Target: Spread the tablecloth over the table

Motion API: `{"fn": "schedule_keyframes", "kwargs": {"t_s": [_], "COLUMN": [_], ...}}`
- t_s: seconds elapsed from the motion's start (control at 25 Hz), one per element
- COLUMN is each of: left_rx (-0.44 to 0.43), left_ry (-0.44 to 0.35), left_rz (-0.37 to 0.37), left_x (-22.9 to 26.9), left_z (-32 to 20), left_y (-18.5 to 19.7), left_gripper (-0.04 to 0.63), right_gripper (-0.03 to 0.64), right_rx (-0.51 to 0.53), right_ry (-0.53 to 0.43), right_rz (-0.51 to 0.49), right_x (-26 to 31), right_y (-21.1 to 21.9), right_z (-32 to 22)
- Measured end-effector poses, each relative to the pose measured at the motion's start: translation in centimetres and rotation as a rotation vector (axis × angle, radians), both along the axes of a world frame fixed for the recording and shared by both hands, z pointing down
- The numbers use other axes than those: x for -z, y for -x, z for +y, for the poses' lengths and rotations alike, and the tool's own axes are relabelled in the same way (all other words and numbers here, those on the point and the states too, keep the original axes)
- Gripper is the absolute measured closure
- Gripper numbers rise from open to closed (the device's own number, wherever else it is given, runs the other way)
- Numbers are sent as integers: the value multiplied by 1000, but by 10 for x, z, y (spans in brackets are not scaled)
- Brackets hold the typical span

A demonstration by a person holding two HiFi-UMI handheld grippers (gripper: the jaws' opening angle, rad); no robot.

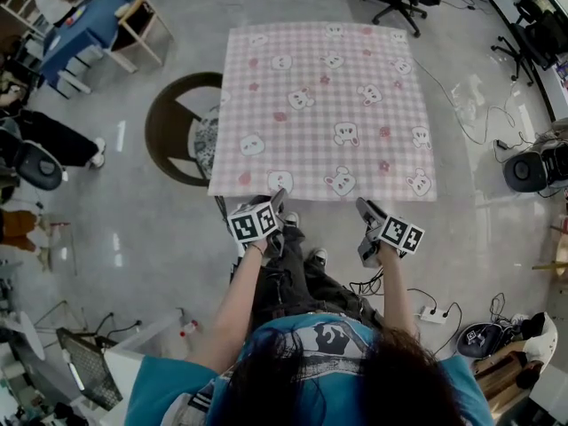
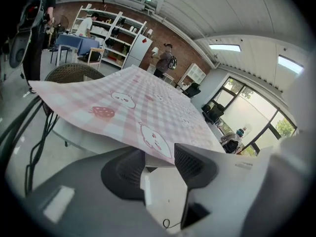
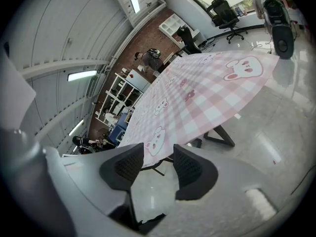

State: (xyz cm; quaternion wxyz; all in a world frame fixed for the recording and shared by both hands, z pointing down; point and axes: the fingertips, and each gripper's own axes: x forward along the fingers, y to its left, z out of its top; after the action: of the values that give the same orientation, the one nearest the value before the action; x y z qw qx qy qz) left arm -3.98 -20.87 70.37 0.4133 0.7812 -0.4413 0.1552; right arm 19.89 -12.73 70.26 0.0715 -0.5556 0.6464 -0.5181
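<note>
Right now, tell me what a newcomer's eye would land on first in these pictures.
The pink checked tablecloth with bunny prints stands out first, spread flat at the centre of the head view. Next come the left claw and right claw, both open and empty at the cloth's near edge. A round brown wicker chair sits at its left side.
</note>
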Motion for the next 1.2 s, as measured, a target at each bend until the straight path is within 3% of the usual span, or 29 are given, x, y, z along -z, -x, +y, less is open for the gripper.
{"fn": "schedule_keyframes", "kwargs": {"t_s": [0.52, 0.96, 1.2], "left_rx": [-6, -326, -515], "left_ry": [-184, -335, -478], "left_rz": [146, 151, -5], "left_x": [87, 169, 198], "left_z": [18, 41, 66], "left_y": [-3, -52, -50], "left_gripper": [404, 425, 439], "right_gripper": [433, 456, 471], "right_rx": [119, 115, 121], "right_ry": [-239, -383, -425], "right_rz": [44, 29, 146], "right_x": [81, 150, 179], "right_y": [20, 41, 54], "right_z": [2, 3, 8]}}
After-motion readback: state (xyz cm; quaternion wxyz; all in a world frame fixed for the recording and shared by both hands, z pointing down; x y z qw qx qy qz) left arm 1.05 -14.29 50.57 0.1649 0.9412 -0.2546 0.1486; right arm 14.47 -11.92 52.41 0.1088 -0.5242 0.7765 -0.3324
